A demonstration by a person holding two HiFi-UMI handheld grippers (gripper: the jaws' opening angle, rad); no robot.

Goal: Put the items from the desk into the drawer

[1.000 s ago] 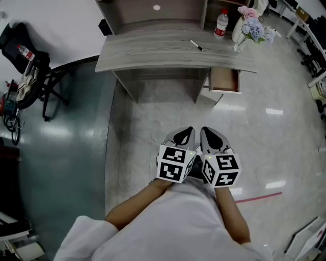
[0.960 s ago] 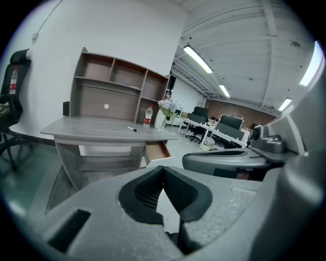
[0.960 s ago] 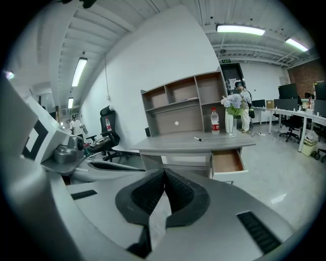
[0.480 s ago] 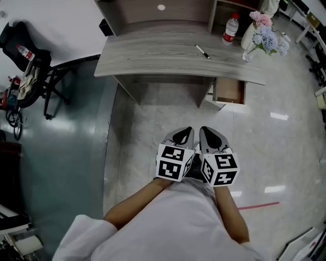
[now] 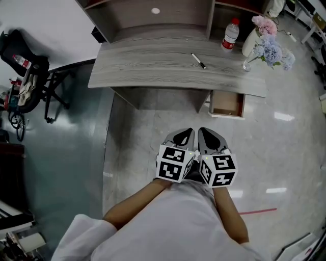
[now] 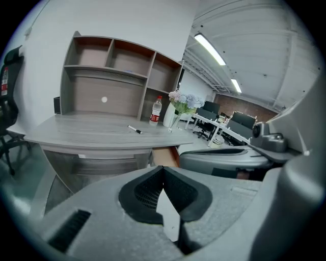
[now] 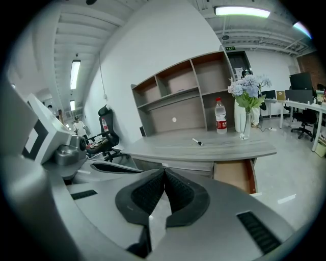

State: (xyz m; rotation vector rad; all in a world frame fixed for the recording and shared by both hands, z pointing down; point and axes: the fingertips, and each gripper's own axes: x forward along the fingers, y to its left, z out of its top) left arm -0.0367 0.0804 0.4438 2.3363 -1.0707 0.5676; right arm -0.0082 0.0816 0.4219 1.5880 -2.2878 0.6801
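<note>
Hovering side by side above the pale floor (image 5: pixel 153 132), the left gripper (image 5: pixel 186 133) and the right gripper (image 5: pixel 204 133) are held close to the person's body, well apart from the grey worktop (image 5: pixel 147 69). The left gripper's fingers (image 6: pixel 145 193) are clenched tip to tip with nothing between them, and the right gripper's fingers (image 7: pixel 178 193) are pressed together the same way, also empty.

On the worktop a black and white pen (image 5: pixel 197 60) lies alone near the middle, slightly to the right. Further right, a clear bottle (image 5: pixel 231 34) with a red cap and label stands upright at the back. Just beside it, near the right end, a vase of flowers (image 5: pixel 265 47) holds pink and blue blooms.

Under the right end of the worktop the drawer (image 5: pixel 226 103) is pulled open, showing a bare wooden bottom. An open shelf unit (image 5: pixel 153 15) rises along the back of the worktop. A black chair (image 5: pixel 30 71) hung with bags stands off to the left.
</note>
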